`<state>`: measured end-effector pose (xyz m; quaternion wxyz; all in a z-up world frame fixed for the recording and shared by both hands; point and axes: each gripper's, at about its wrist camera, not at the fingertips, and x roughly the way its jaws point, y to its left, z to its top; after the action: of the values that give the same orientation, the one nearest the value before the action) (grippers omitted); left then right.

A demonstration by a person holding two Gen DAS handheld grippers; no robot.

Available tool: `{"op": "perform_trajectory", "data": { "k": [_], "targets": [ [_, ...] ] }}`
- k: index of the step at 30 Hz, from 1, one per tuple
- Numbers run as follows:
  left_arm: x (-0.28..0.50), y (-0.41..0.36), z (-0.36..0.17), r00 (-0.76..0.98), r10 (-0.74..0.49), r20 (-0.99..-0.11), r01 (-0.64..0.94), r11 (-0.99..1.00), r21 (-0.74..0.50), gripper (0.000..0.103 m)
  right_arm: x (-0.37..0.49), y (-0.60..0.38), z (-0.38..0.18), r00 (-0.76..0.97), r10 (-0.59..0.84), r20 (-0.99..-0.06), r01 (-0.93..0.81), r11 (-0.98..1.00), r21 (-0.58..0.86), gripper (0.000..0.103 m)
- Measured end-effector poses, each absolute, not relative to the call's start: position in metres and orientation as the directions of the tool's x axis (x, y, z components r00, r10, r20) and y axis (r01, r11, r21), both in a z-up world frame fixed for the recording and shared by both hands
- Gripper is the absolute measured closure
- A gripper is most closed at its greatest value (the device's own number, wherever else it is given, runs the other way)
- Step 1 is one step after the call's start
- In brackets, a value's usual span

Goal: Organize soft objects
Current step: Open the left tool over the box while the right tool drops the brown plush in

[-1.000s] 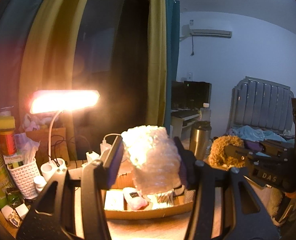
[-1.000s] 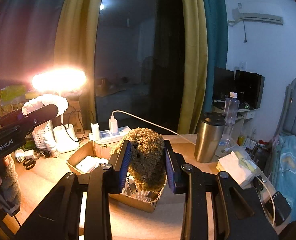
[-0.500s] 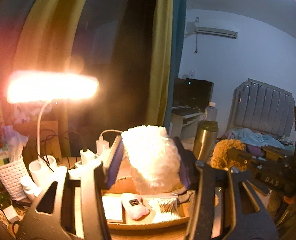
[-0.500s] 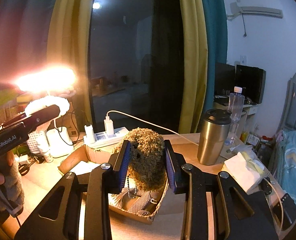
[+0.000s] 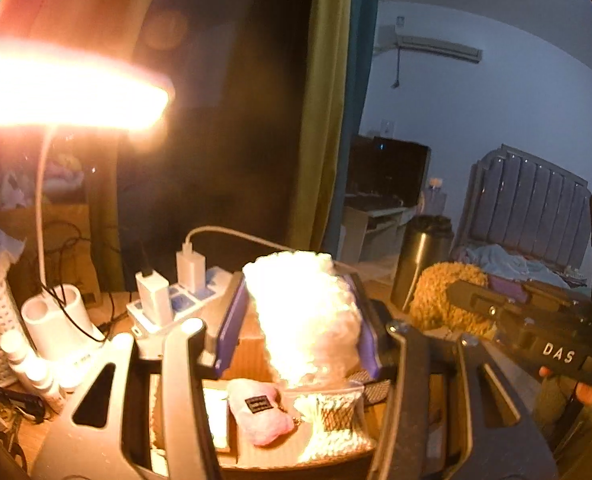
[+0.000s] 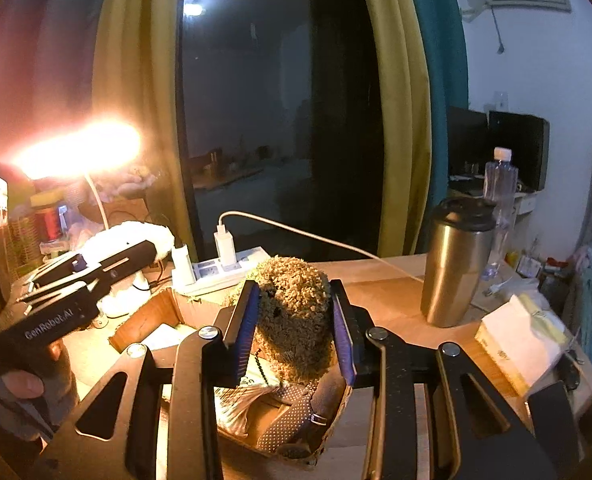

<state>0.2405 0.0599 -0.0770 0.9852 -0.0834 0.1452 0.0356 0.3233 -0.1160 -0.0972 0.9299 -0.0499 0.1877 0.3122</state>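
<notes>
White fluff [image 5: 304, 312], glowing under the desk lamp [image 5: 67, 88], sits clamped between the blue pads of your left gripper [image 5: 302, 320], held just above the open cardboard box [image 5: 251, 340] on the wooden desk [image 6: 392, 292]. Below it in the box lie a small pink plush with a dark label [image 5: 261, 412] and a bag of pale knitted pieces [image 5: 332, 412]. At the right of that view your right gripper [image 5: 492, 312] shows from the side with the brown curly plush [image 5: 444, 296] at its tip.

From the right wrist, the same brown plush fills the gap between your right gripper's blue pads, both pressing its sides, so it is gripped. It hangs over the near right corner of the box, above a dotted grey cloth item [image 6: 296, 412] and a striped pale bundle [image 6: 239, 400].

A white power strip with two chargers [image 6: 219, 268] lies just beyond the box. A steel tumbler with a dark lid [image 6: 456, 260] stands to the right, a clear water bottle [image 6: 500, 200] farther behind it, and a pack of tissues [image 6: 516, 344] lies near the desk's right edge. Your hand [image 6: 23, 384] shows at far left on the other gripper's handle.
</notes>
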Motion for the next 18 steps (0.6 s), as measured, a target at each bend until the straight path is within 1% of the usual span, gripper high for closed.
{"op": "perform_trajectory", "data": {
  "k": [6,8,9,10,12,13,14,15,18],
  "targets": [
    [0.262,0.067,-0.098,0.929,0.024,-0.369,-0.101,0.976,-0.191,0.052,0.338,-0.110,-0.110,0.717,0.567,-0.406,-0.606,0.795,0.041,0.066],
    [0.267,0.067,-0.103,0.921,0.015,-0.390,-0.101,0.974,-0.202,0.049,0.343,-0.109,-0.114,0.712,0.568,-0.412,-0.606,0.794,0.047,0.066],
    [0.269,0.069,-0.105,0.916,0.011,-0.400,-0.101,0.974,-0.204,0.044,0.345,-0.108,-0.116,0.710,0.568,-0.416,-0.606,0.794,0.049,0.066],
    [0.271,0.069,-0.106,0.914,0.007,-0.406,-0.100,0.973,-0.207,0.034,0.347,-0.107,-0.118,0.708,0.567,-0.421,-0.606,0.794,0.051,0.066],
    [0.270,0.070,-0.105,0.916,-0.005,-0.401,-0.091,0.971,-0.221,0.027,0.351,-0.105,-0.122,0.705,0.562,-0.432,-0.601,0.797,0.057,0.053],
    [0.269,0.070,-0.105,0.918,-0.011,-0.397,-0.086,0.970,-0.225,0.027,0.355,-0.103,-0.124,0.702,0.556,-0.445,-0.595,0.801,0.063,0.039],
    [0.268,0.070,-0.104,0.919,-0.010,-0.394,-0.087,0.970,-0.225,0.027,0.358,-0.103,-0.126,0.696,0.554,-0.456,-0.594,0.802,0.069,0.034],
    [0.267,0.070,-0.103,0.920,-0.009,-0.392,-0.087,0.970,-0.226,0.027,0.362,-0.102,-0.128,0.688,0.552,-0.471,-0.592,0.802,0.077,0.034],
    [0.264,0.071,-0.101,0.922,-0.007,-0.388,-0.091,0.968,-0.233,0.027,0.362,-0.104,-0.130,0.695,0.544,-0.471,-0.581,0.810,0.077,0.034]
  ]
}}
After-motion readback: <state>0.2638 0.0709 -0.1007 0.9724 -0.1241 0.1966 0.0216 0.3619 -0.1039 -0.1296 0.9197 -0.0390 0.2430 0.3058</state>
